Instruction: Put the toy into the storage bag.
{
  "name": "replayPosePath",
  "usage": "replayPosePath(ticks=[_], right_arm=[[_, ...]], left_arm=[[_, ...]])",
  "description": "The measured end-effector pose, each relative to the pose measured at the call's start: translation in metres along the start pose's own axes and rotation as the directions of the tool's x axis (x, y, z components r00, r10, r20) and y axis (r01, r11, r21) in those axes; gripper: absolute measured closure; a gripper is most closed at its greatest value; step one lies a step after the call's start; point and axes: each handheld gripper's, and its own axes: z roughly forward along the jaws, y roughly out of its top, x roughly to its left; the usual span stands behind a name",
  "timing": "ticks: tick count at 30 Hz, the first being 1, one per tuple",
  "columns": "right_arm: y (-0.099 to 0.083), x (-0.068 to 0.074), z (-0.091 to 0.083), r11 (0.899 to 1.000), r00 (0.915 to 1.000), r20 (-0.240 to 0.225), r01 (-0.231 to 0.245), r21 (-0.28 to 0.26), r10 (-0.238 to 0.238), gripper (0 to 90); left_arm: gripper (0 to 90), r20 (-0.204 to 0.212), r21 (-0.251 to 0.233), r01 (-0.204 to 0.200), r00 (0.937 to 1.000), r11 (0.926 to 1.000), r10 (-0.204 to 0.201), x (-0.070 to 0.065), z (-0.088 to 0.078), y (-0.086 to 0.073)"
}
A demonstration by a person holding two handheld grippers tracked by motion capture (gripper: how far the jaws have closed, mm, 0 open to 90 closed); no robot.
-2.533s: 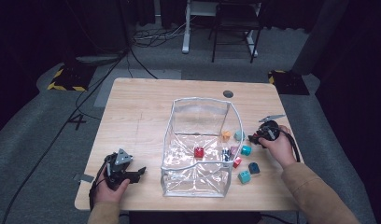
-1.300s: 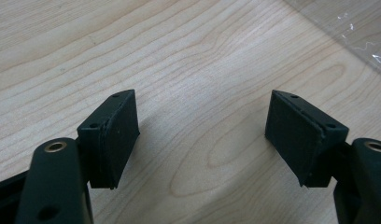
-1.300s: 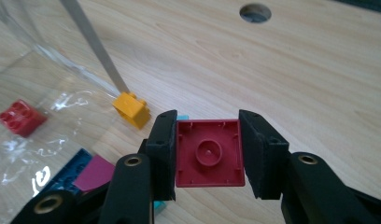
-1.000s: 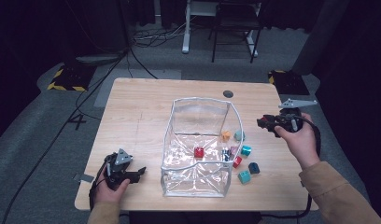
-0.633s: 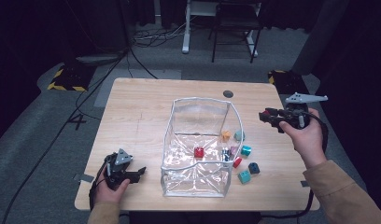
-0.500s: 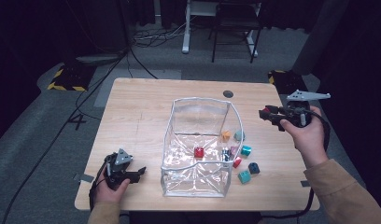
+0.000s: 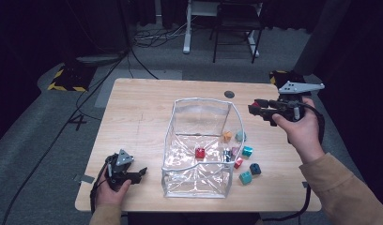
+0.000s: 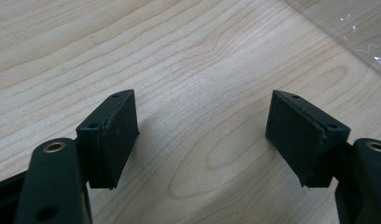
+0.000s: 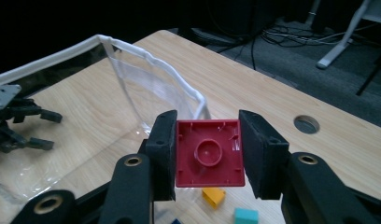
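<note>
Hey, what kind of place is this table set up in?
Probably a lab or studio set up for recording, not a home: dark curtains behind, cables trailing over grey carpet, yellow-and-black hazard tape on the floor, and a wooden table with a cable hole.

Matt wooden table (image 7: 147,108), glossy clear plastic bin (image 7: 199,180), smooth plastic red block (image 9: 209,153).

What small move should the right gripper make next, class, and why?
Probably carry the red block over the clear bag's open top. The right gripper grips it beside the rim, and one red block already lies inside.
</note>
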Motion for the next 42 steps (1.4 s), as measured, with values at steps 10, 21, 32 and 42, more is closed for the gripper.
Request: replayPosePath(ticks=[10,21,32,42], right_arm=[[0.025,0.028,0.022,0.999,0.9954,-0.084,0.044,-0.007,-0.045,59.1],[0.04,0.057,0.046,0.997,0.9863,-0.148,0.075,0.004,-0.073,59.1],[0.05,0.082,0.069,0.997,0.9764,-0.202,0.081,0.021,-0.075,59.1],[0.051,0.102,0.096,0.993,0.9672,-0.242,0.096,0.066,-0.078,59.1]], left_arm=[[25.5,0.0,0.001,0.001,1.0,1.0,-0.001,0.0,0.0,0.0],[24.8,0.003,0.001,-0.006,1.0,1.0,0.006,0.001,0.001,0.001],[24.5,0.006,0.001,0.001,1.0,1.0,-0.001,0.0,0.002,0.002],[24.5,0.008,0.001,0.0,1.0,1.0,0.0,0.001,0.002,0.002]])
